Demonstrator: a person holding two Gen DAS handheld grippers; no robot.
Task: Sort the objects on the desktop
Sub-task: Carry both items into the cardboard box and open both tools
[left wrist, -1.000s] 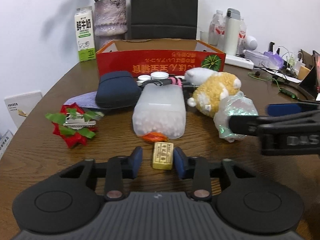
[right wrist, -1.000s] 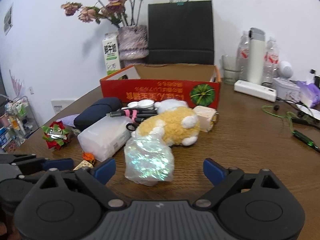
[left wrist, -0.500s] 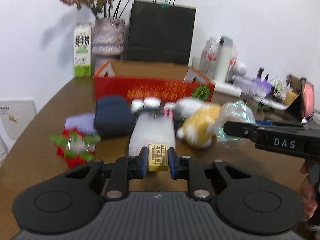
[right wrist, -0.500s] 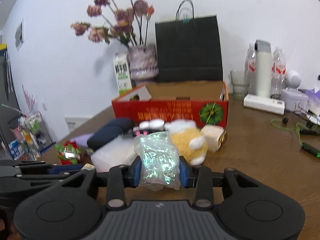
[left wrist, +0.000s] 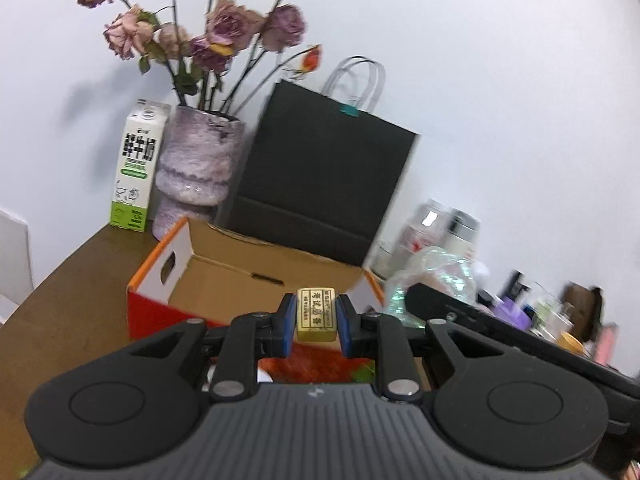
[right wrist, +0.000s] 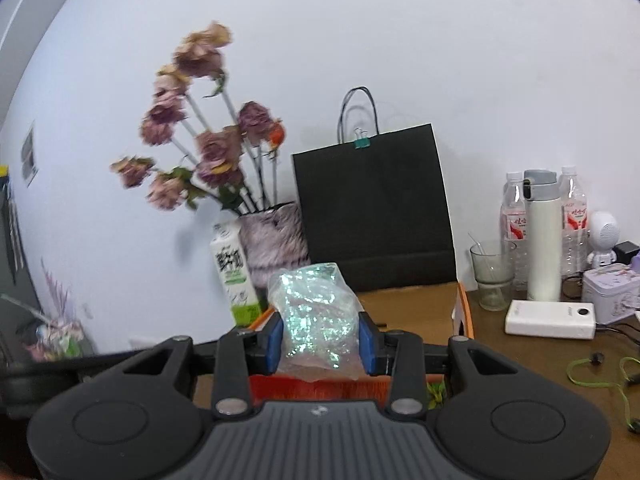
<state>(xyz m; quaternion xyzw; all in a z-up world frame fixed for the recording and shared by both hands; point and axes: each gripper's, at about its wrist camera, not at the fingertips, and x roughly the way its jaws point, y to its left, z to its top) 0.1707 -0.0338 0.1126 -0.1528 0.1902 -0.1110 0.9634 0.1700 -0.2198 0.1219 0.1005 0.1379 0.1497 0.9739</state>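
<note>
Left wrist: left claw (left wrist: 316, 322) clamped on small gold printed block (left wrist: 316, 314), held above open red cardboard box (left wrist: 256, 280) at 12 o'clock.

Right wrist: right claw (right wrist: 320, 336) pinching crinkly iridescent plastic bag (right wrist: 314, 320) over the box's front edge. Risk: slippery film could slide out; the claws, side by side, could collide.

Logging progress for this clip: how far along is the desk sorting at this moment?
Early stage. Done: nothing shows in the visible part of the cardboard box; its near floor is hidden. In hand: the left gripper is shut on a small gold bar, and the right gripper is shut on an iridescent bag, both held up in front of the box. Left: dropping both in. Any remaining desk clutter is out of view.
</note>
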